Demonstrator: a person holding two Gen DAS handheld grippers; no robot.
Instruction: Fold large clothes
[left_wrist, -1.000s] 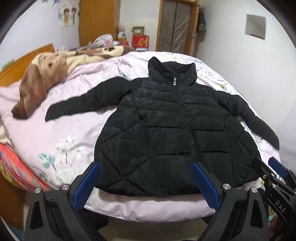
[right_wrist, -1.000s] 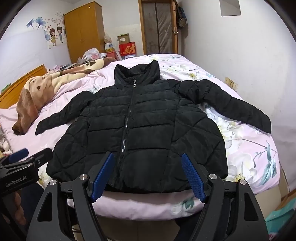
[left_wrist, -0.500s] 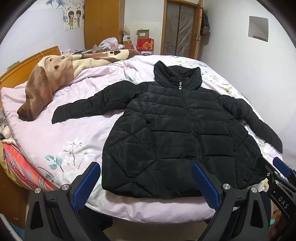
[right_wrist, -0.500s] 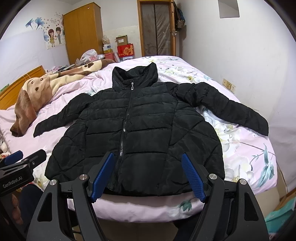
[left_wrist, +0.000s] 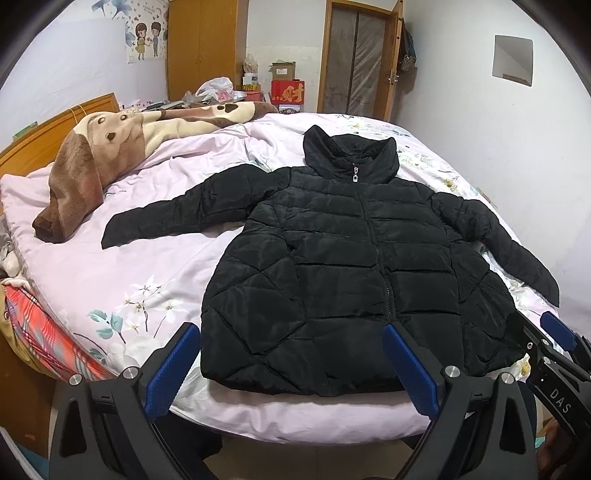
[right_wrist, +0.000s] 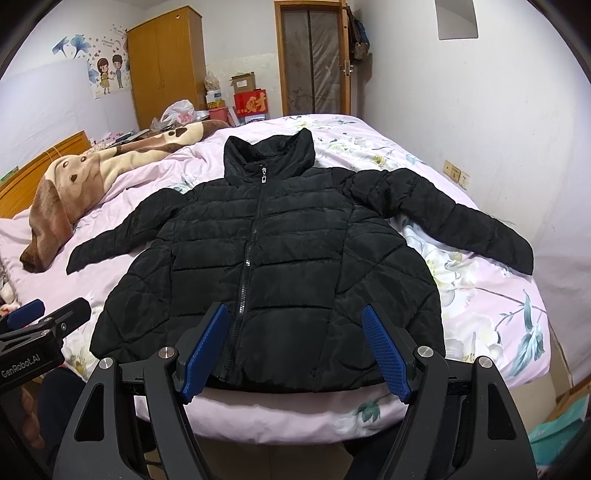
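I pull my left gripper (left_wrist: 291, 363) up and back from the black quilted puffer jacket (left_wrist: 354, 273), so more of the pink floral bed (left_wrist: 110, 266) shows on its left. My right gripper (right_wrist: 295, 349) backs off slightly too; the jacket sits a little smaller and lower.

Black quilted puffer jacket (left_wrist: 354, 273) lies flat on my bed (left_wrist: 155, 280), front side up, zipped shut all the way to the high collar (left_wrist: 351, 155), silver zip pull (left_wrist: 355, 178) at the neck. Hem sits near the bed's foot edge, collar points toward the far end. Both sleeves are spread out and angled down: one sleeve (left_wrist: 177, 214) across the pink floral sheet on the left, other sleeve (right_wrist: 443, 218) reaching toward the wall side. Unfolded, a few soft wrinkles.
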